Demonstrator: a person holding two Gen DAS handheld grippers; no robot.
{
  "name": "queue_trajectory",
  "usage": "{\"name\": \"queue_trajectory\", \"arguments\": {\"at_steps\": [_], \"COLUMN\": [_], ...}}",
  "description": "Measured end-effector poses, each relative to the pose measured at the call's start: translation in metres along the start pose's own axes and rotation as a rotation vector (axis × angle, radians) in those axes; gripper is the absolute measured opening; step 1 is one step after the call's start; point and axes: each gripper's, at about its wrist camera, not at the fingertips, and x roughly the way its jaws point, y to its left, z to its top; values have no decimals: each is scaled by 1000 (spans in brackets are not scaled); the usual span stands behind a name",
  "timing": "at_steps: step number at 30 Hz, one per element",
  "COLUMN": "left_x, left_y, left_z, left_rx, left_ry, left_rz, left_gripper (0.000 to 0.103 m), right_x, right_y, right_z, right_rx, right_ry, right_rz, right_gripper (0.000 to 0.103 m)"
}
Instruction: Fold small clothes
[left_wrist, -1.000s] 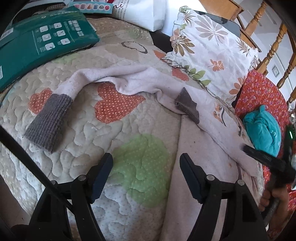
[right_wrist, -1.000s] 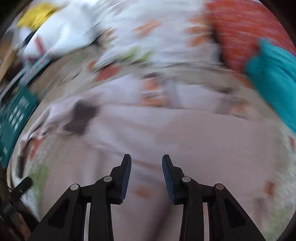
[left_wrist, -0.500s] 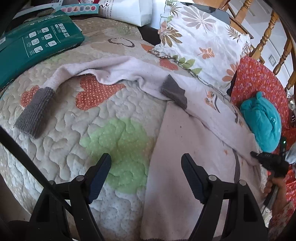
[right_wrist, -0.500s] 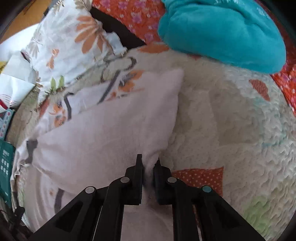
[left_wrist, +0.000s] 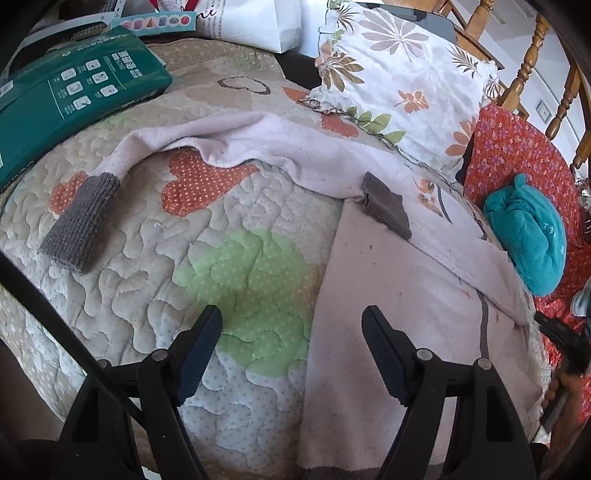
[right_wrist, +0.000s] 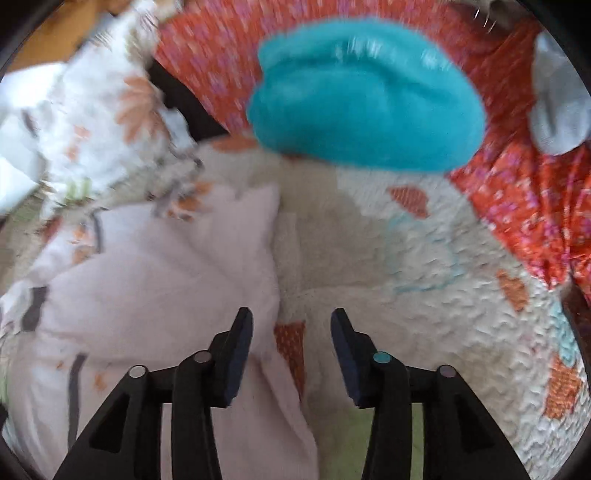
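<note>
On the quilted bed cover, the pale pink top I was folding lay spread flat, its right side already turned over the body so that one grey cuff rested on the chest area. The other sleeve stretched away to the left, ending in a second grey cuff on the quilt near an orange heart patch.

My left gripper hovered above the garment's left edge, fingers spread wide with nothing between them; one finger stood over the green patch, the other over the pink cloth.

My right gripper, seen blurred in its own view, had just been opening: its fingers stood apart over the top's right edge, the left finger above the fabric and the right above bare quilt, gripping nothing.

A rolled teal garment sat beyond on a red floral cloth, beside a leaf-print pillow. A green package lay at the far left corner.
</note>
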Motion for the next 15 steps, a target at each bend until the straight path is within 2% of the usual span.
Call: {"name": "queue_trajectory", "arguments": {"at_steps": [3,6,8,11,13,15], "left_x": [0,-3,-12,-39,-60,-75], "left_y": [0,-1,1,10,19,30], "left_z": [-1,-3,-3,8,24,46], "left_rx": [-9,-13,-32,-82,-99,-89], "left_ry": [3,-1,-9,-53,-99,-131], "left_rz": [-2,9,21,-7,23,95], "left_gripper": [79,80,80,80,80,83], "right_x": [-30,-39,-35,-27,-30,-30], "right_y": [1,6,7,5,3,0], "right_z": [-23,-45,-53,-50,-51,-52], "right_rx": [-24,-34,-28,-20,-13,1], "right_ry": [-53,-82,-67,-21,-41,-48], "right_rz": [29,43,61,113,134,149], "right_gripper": [58,58,58,58,62,67]}}
